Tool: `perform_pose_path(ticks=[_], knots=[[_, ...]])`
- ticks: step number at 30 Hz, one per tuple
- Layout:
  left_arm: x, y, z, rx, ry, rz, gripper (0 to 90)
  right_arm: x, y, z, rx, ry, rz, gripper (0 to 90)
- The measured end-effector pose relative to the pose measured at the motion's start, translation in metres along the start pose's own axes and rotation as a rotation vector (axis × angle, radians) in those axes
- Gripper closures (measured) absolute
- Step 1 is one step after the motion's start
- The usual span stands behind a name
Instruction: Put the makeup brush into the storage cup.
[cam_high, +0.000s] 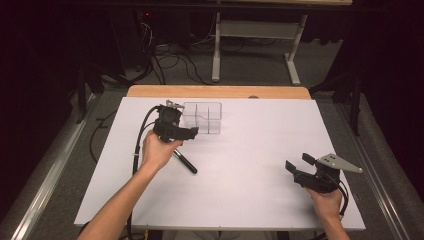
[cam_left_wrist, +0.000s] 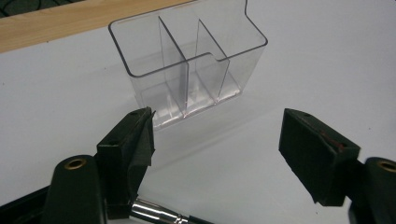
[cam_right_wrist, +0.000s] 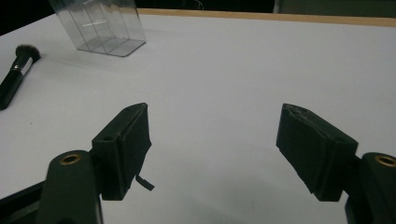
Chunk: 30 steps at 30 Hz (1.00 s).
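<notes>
Right gripper (cam_high: 299, 165): being held low at the near right of the white table (cam_high: 250, 165), jaws spread wide, nothing between them. Makeup brush (cam_high: 185, 162): lying flat beside the left hand (cam_high: 159, 150). Left gripper (cam_left_wrist: 217, 135): being held with jaws apart, empty, apparently just above the brush. Clear divided organizer (cam_high: 202, 117): standing upright just beyond, near the far edge.

Your surface (cam_high: 260, 165) is white, with a wood edge (cam_high: 220, 92) showing at its far side. Beyond it you have grey floor (cam_high: 250, 65), a tangle of black cables (cam_high: 170, 62) at far left, and a pale metal frame (cam_high: 260, 30). Darkness surrounds everything.
</notes>
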<state>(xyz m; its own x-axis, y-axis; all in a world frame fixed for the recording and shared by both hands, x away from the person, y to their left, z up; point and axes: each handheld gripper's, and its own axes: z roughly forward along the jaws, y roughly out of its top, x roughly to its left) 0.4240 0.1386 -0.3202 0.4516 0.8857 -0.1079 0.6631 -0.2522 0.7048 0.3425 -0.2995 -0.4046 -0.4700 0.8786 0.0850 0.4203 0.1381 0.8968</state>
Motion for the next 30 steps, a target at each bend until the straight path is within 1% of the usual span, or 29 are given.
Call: perform_pose_path(ticks=[1,2,3,4,5,6,7,10,15,16,18,20,22,23,26,29,30], knots=[[0.000,0.000,0.000,0.000,0.000,0.000,26.7,0.000,0.000,0.000,0.000,0.000,0.000,27.5],[0.000,0.000,0.000,0.011,-0.002,-0.004,26.6,0.000,0.000,0.000,0.000,0.000,-0.002,27.5],[0.001,0.000,0.001,0.041,-0.010,-0.013,26.6,0.001,0.000,0.000,0.000,0.001,-0.001,27.5],[0.001,0.000,0.001,0.041,-0.010,-0.013,26.7,0.001,0.000,0.000,0.002,0.001,-0.001,27.5],[0.002,0.000,0.002,0.063,-0.010,-0.018,26.8,0.000,0.000,0.000,0.002,0.002,-0.001,27.5],[0.002,0.000,0.002,0.063,-0.010,-0.018,26.9,0.000,0.000,0.000,0.002,0.002,-0.001,27.5],[0.003,0.000,0.003,0.080,-0.009,-0.030,27.0,0.000,0.000,0.000,0.000,0.001,0.000,27.5],[0.005,0.000,0.004,0.106,-0.002,-0.043,27.0,0.000,0.000,0.000,0.000,0.001,-0.002,27.5],[0.007,0.000,0.004,0.130,0.001,-0.058,26.9,0.000,0.000,0.000,0.002,0.001,-0.001,27.5],[0.008,0.000,0.004,0.150,0.002,-0.064,26.8,0.000,0.000,0.000,0.001,0.000,-0.003,27.5],[0.009,0.000,0.005,0.153,0.003,-0.071,26.7,0.000,0.000,-0.001,-0.003,-0.002,-0.007,27.6],[0.010,0.000,0.007,0.169,0.005,-0.074,26.7,0.000,0.000,-0.001,-0.003,-0.003,-0.004,27.6],[0.011,0.000,0.010,0.197,0.004,-0.084,26.4,0.000,0.000,-0.001,-0.003,-0.005,-0.002,27.6],[0.011,0.000,0.010,0.197,0.004,-0.084,26.3,0.000,0.000,-0.001,-0.003,-0.005,-0.002,27.6],[0.011,-0.001,0.013,0.217,0.009,-0.085,26.2,0.000,0.000,0.000,0.000,-0.003,-0.003,27.6],[0.012,-0.001,0.015,0.239,0.003,-0.093,26.1,0.000,0.000,-0.001,-0.004,-0.004,-0.001,27.6],[0.012,-0.001,0.015,0.239,0.003,-0.093,25.9,-0.001,0.000,-0.001,-0.004,-0.004,0.000,27.6]])
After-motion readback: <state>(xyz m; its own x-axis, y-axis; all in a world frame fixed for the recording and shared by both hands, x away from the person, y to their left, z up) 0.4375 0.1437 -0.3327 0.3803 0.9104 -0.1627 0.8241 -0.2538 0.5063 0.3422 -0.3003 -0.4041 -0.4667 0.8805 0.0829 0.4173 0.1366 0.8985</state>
